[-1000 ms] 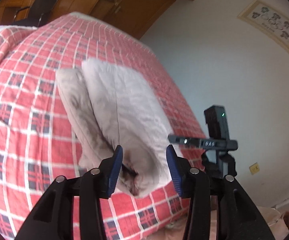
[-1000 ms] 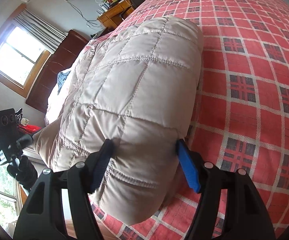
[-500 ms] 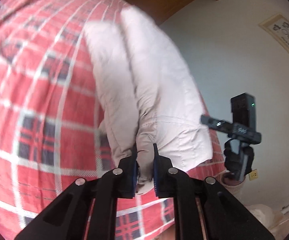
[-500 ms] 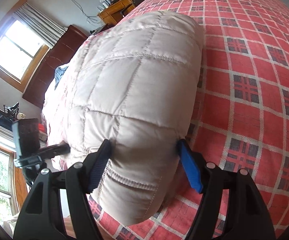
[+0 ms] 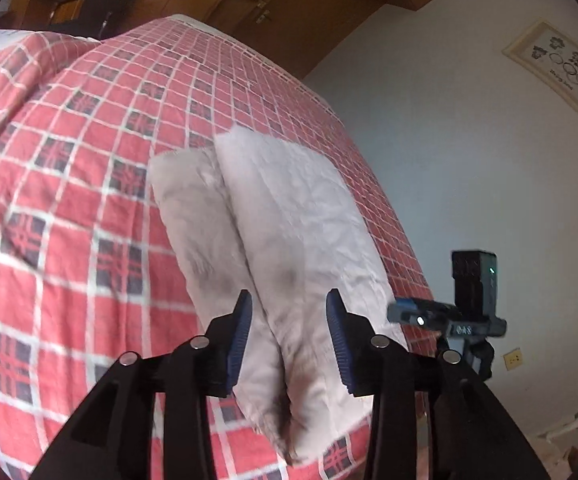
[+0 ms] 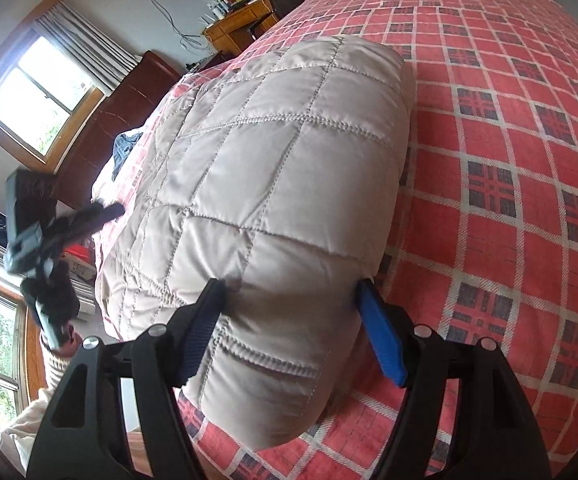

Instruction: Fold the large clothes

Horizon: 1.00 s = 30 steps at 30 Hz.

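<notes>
Half a second ago the left gripper (image 5: 287, 338) had its jaws pinched shut on the near edge of the quilted coat (image 6: 273, 184); now those jaws stand wide apart, the fabric lying loose between them at lower centre of the left view. The right gripper (image 6: 295, 332) has not changed: its jaws are spread around the coat's near end, not squeezing it. The coat rests as a thick folded bundle on the red plaid bed (image 6: 509, 184), near its edge. The folding looks nearly finished; perhaps only a final tidy or letting go remains.
</notes>
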Each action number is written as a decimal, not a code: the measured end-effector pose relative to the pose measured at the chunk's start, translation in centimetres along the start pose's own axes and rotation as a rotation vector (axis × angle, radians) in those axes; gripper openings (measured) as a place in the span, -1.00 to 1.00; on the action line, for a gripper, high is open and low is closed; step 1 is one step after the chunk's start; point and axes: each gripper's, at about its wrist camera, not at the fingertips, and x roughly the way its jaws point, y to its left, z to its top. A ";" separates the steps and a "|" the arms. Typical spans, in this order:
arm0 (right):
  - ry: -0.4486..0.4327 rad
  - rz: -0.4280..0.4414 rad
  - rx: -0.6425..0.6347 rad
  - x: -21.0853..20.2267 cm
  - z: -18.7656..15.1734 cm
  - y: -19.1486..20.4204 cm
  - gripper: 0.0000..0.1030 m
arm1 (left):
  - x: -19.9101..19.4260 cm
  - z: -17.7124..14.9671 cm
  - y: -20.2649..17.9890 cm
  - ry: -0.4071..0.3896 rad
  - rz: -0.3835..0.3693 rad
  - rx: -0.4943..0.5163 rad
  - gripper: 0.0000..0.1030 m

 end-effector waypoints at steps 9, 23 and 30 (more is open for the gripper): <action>0.002 -0.002 0.016 0.2 0.4 -0.5 0.36 | 5.8 5.7 1.9 0.022 -0.042 -0.075 -0.66; 0.008 -0.009 -0.022 1.4 0.6 0.6 0.41 | 5.2 2.8 6.1 0.006 -0.069 -0.175 -0.80; 0.007 0.010 -0.002 1.4 0.6 0.1 0.41 | 1.5 2.3 4.9 -0.030 0.012 -0.162 -0.02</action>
